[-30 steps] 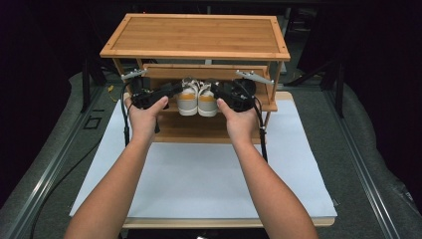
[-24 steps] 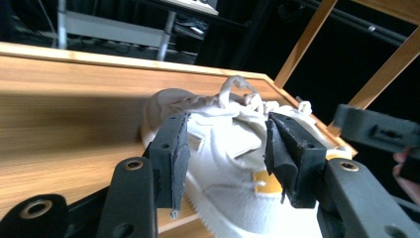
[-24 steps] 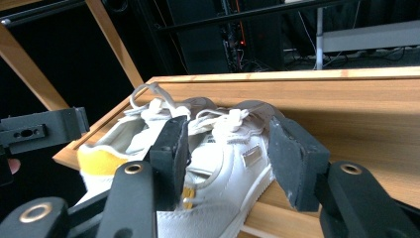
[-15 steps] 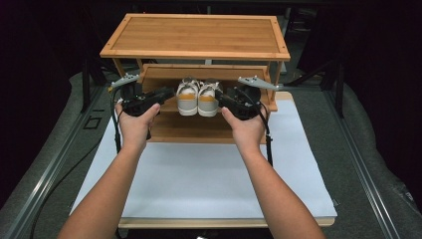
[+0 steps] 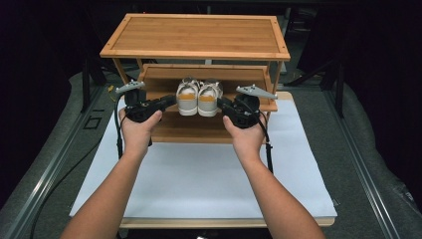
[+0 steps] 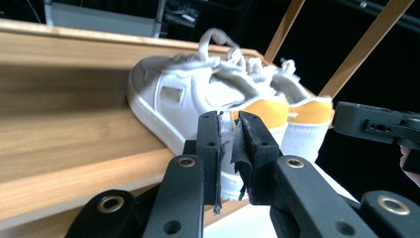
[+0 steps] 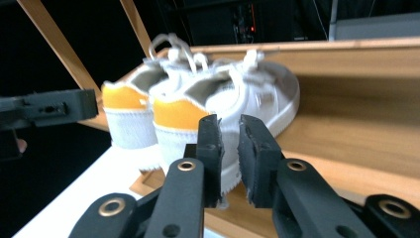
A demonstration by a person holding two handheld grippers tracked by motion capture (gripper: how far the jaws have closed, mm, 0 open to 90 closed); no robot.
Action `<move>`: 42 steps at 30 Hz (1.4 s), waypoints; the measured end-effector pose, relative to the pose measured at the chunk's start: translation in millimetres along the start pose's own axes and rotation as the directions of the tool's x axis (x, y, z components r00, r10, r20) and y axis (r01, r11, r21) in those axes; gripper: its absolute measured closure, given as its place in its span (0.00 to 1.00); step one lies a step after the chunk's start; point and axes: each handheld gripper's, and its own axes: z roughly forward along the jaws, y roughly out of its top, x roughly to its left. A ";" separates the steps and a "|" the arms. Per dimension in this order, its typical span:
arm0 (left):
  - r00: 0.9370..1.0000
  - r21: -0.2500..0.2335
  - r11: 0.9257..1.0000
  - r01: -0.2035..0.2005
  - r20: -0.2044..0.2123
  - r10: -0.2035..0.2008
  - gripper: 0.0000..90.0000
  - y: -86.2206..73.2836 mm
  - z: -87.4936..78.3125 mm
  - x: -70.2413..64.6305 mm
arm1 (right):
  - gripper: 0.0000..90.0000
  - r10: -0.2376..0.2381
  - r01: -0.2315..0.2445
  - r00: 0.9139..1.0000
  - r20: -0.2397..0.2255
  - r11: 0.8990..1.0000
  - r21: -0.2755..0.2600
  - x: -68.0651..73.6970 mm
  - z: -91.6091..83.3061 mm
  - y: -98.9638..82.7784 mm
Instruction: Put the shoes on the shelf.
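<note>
A pair of white sneakers with orange heel tabs stands on the middle shelf of a bamboo rack, heels toward me. My left gripper is just left of the pair and my right gripper just right, both pointing inward and apart from the shoes. In the left gripper view the jaws have just been closing to a narrow slit with nothing between them, and the sneakers lie beyond. The right gripper's jaws have likewise been closing on nothing, short of the sneakers.
The rack stands at the far end of a white board on a grey table. Its top shelf overhangs the sneakers, and slanted wooden legs rise beside them. A lower shelf lies under my hands.
Both hands have drawn outward, away from the sneakers' sides, and both pairs of jaws have narrowed. The sneakers stay on the shelf.
</note>
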 end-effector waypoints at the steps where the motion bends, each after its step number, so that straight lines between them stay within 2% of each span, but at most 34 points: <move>1: 1.000 0.003 1.000 0.001 -0.009 -0.001 0.91 -2.0 0.5 2.0 | 0.90 0.004 -0.004 1.000 0.003 1.000 0.016 -1.9 2.5 -3.8; 3: 1.000 0.004 1.000 0.002 -0.013 -0.002 0.92 -3.1 0.9 3.2 | 0.90 0.011 -0.011 1.000 0.006 1.000 0.003 -3.1 4.2 -5.8; 6: 1.000 0.022 1.000 0.005 -0.030 -0.005 0.94 -8.2 6.5 8.0 | 0.92 0.031 -0.032 0.999 0.018 0.999 0.013 -7.4 6.9 -9.6; 9: 0.999 0.031 0.999 0.012 -0.036 -0.011 0.95 -10.0 10.2 9.7 | 0.94 0.057 -0.057 0.998 0.010 0.998 0.011 -10.4 10.3 -10.1; 11: 0.999 0.028 0.999 0.021 -0.034 -0.020 0.95 -10.8 13.0 10.4 | 0.94 0.062 -0.062 0.998 0.010 0.998 0.029 -11.3 11.2 -9.9; 15: 0.999 0.024 0.999 0.027 -0.034 -0.026 0.94 -11.6 17.1 9.4 | 0.95 0.054 -0.055 0.998 0.019 0.998 0.020 -11.8 14.9 -11.0; 18: 0.999 0.028 0.999 0.018 -0.036 -0.017 0.99 -10.7 17.9 7.8 | 0.99 0.074 -0.074 0.997 0.005 0.997 0.028 -12.1 19.3 -12.0; 21: 0.999 0.034 0.999 0.018 -0.035 -0.017 0.99 -10.0 18.1 7.3 | 1.00 0.062 -0.063 0.998 0.011 0.997 0.042 -10.1 18.7 -11.0; 25: 0.999 0.035 0.999 0.030 -0.020 -0.029 0.99 -9.7 18.7 9.2 | 1.00 0.064 -0.064 0.998 0.016 0.998 0.029 -9.6 19.9 -10.8; 30: 0.999 0.045 0.998 0.032 -0.015 -0.031 1.00 -7.2 21.7 8.9 | 1.00 0.035 -0.038 0.997 0.062 0.998 0.048 -8.5 22.1 -6.2; 37: 0.999 0.050 0.999 0.013 -0.041 -0.011 1.00 -1.1 30.7 11.6 | 1.00 0.041 -0.044 0.997 0.059 0.998 0.045 -11.9 28.7 -4.1; 42: 0.999 0.039 0.998 0.044 -0.028 -0.043 1.00 0.3 38.6 16.4 | 1.00 0.054 -0.057 0.996 0.066 0.997 0.045 -17.9 36.2 1.2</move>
